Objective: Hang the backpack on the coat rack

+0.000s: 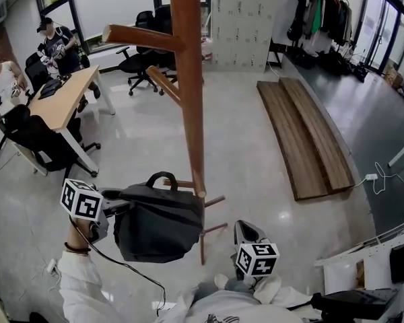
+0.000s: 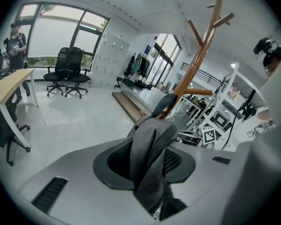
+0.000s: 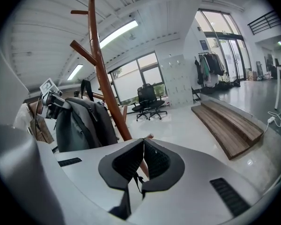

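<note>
left gripper point(image 1: 113, 207) is gripping backpack point(image 3: 82, 125) | backpack is hanging with long axis upright, handle topmost, just left of rack point(image 3: 105, 78) | right gripper point(image 3: 143, 161) is sitting closed, empty

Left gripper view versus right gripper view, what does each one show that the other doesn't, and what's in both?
Only the left gripper view shows the backpack strap pinched in the left hand-held gripper. Only the right gripper view shows the whole backpack, and the right hand-held gripper shut on nothing. Both show the coat rack and office chairs.
</note>
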Motion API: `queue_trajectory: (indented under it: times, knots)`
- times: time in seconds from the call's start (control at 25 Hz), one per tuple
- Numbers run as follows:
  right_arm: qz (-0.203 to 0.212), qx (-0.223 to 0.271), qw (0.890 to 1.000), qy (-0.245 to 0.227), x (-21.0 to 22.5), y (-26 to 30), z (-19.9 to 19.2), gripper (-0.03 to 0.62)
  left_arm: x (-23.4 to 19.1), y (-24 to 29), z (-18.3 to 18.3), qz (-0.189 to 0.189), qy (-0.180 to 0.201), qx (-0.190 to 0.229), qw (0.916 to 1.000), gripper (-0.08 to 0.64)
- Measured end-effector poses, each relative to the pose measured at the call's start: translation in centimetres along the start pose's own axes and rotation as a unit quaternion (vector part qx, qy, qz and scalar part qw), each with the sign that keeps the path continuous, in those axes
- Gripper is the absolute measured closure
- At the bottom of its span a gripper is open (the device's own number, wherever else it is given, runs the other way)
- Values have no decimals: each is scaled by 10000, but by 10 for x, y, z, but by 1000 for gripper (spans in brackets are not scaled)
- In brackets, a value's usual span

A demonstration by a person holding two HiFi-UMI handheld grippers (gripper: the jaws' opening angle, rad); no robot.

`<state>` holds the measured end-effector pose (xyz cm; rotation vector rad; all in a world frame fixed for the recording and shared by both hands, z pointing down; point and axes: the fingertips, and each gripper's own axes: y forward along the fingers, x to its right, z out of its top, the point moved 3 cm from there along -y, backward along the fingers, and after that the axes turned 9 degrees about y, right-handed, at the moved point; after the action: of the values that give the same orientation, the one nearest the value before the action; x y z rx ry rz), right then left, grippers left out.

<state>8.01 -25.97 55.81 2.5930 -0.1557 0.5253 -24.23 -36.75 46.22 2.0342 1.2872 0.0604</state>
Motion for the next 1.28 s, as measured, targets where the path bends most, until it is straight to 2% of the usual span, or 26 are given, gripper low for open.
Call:
queue_trajectory:
  times: [0.12, 0.28, 0.44, 0.64, 1.0, 1.28]
  knots:
    - [52, 25, 10000, 35, -5, 2, 4, 578, -9, 9, 2, -237, 52, -233, 9994, 436]
    - [61, 38, 9999, 107, -6, 1, 6, 578, -4, 9, 16, -556, 520, -550, 9956, 436]
    - [41, 97, 9997, 227, 0, 2, 10, 579, -7, 18, 38, -836, 929, -902, 9881, 436]
    - [34, 151, 9994, 298, 0, -1, 15, 579, -23, 44, 41, -1151, 1195, -1246, 9782, 436]
    - [-286, 226, 9984, 440, 25, -7, 13, 578, -26, 89, 22, -1089, 1756, -1365, 9688, 436]
    - [-274, 155, 9987, 390, 21, -5, 10, 580, -33, 110, 17, -1190, 1829, -1490, 9645, 436]
